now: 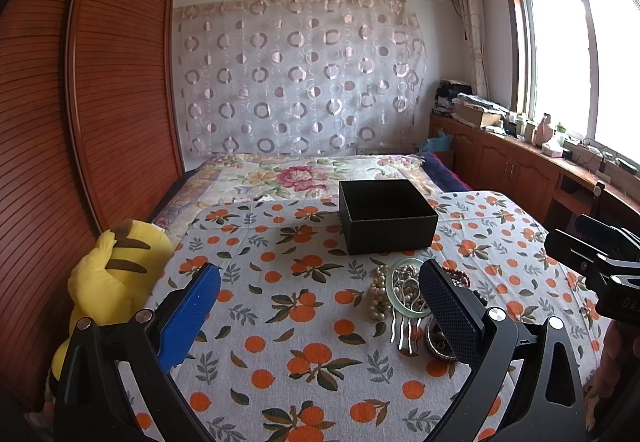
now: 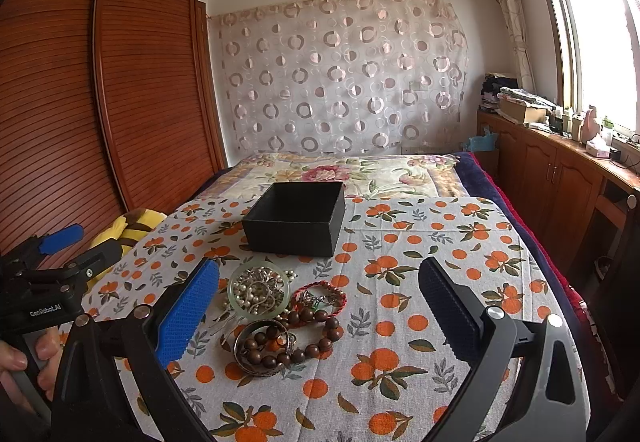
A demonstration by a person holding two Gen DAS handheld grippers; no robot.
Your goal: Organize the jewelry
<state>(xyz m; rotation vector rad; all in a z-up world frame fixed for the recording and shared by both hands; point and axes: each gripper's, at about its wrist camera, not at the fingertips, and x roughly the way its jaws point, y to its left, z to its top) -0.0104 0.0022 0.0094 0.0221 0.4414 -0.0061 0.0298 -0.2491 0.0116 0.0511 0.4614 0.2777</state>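
- Two hand-held grippers are hovering over a bed covered by an orange-print cloth (image 2: 400,242), both with fingers spread wide and nothing between them
- From the left wrist view, the left gripper (image 1: 320,316) is hanging above bare cloth, its blue finger pad (image 1: 188,316) on one side and its dark finger just in front of the jewelry pile
- From the right wrist view, the right gripper (image 2: 316,316) is framing the jewelry pile (image 2: 280,314), which is lying on the cloth close to its blue finger
- In that pile, a pale green bangle (image 2: 258,292) is circling a tangle of silvery pieces, a red braided bracelet (image 2: 320,296) is lying just beside it, and a brown wooden bead string (image 2: 296,338) is overlapping a metal bangle (image 2: 256,350) nearest the camera
- A pearl strand (image 1: 380,298) and a metal hair comb (image 1: 406,332) are showing at the pile's edge in the left wrist view
- An open black box (image 2: 296,219) is sitting on the cloth just beyond the pile, looking empty
- A yellow plush toy (image 1: 116,274) is lying at the bed's edge beside a wooden slatted wardrobe (image 1: 120,81)
- A person's hand (image 2: 24,362) is gripping the left gripper's handle
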